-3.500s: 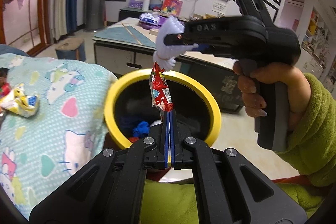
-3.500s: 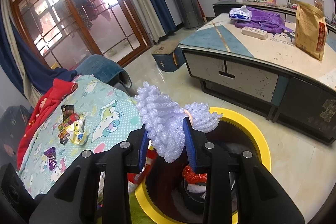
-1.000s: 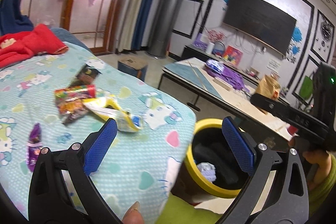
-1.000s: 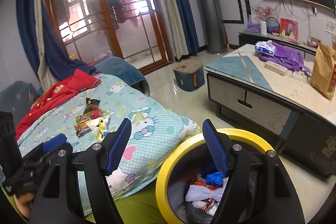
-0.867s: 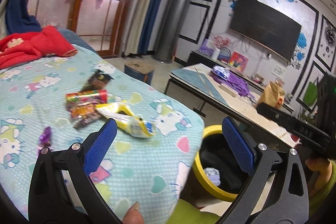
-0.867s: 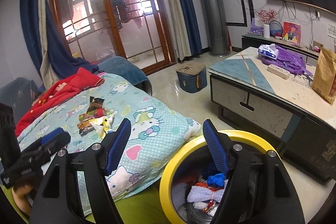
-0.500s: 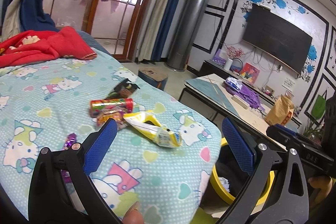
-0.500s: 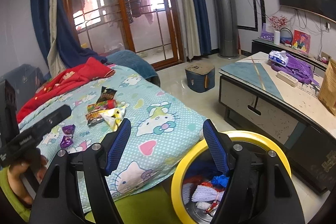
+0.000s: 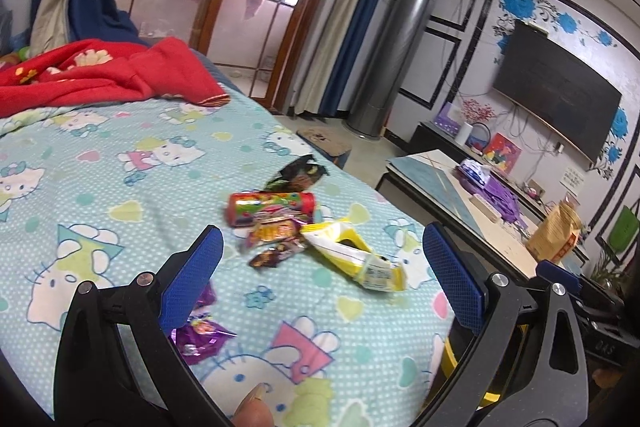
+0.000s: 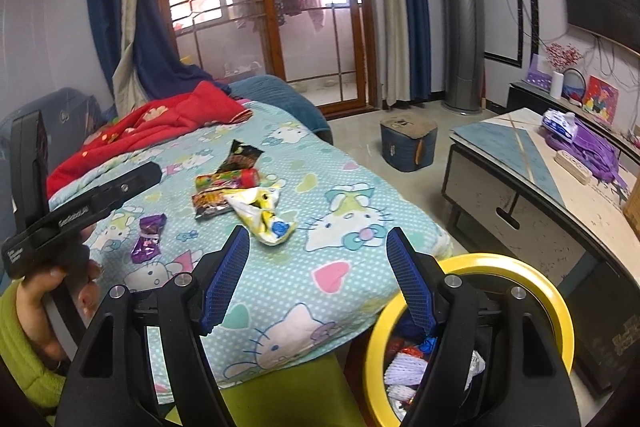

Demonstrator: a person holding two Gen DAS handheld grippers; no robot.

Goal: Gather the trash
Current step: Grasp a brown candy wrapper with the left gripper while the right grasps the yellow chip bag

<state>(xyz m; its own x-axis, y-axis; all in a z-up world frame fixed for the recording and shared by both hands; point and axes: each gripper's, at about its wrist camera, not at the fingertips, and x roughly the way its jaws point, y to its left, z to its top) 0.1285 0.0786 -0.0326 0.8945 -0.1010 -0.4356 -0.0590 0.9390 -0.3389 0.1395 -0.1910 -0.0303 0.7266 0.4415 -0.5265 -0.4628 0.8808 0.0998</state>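
A: Since 3.5 s back, both loads gone. White foam net and red wrapper now lie in the yellow-rimmed bin (image 10: 560, 301); both cameras have swung off the bin and onto the bed (image 9: 120, 187).

B: State of the tools?

A: Left hand-held gripper (image 9: 320, 271) spread wide, holding nothing, hovering over the near part of the bedspread. Right hand-held gripper (image 10: 320, 277) likewise wide and empty, above the bed's near edge with the bin just right of it.

B: Trash left?

A: A cluster mid-bed: yellow snack bag (image 9: 354, 259), red candy tube (image 9: 272, 207) touching a small orange wrapper (image 9: 274, 230), dark wrapper (image 9: 298, 173) at the far side. Purple candy wrapper (image 9: 200, 331) sits apart, nearer, partly hidden behind the left finger.

B: Risks?

A: My judgement: the wrappers are thin and flat on soft cloth, so closing down could pinch the bedspread with them, or slide off the foil. The tube may roll when nudged. The cluster overlaps, so one grab could drag a neighbour and drop it short of the bin. The purple piece is easily overlooked.
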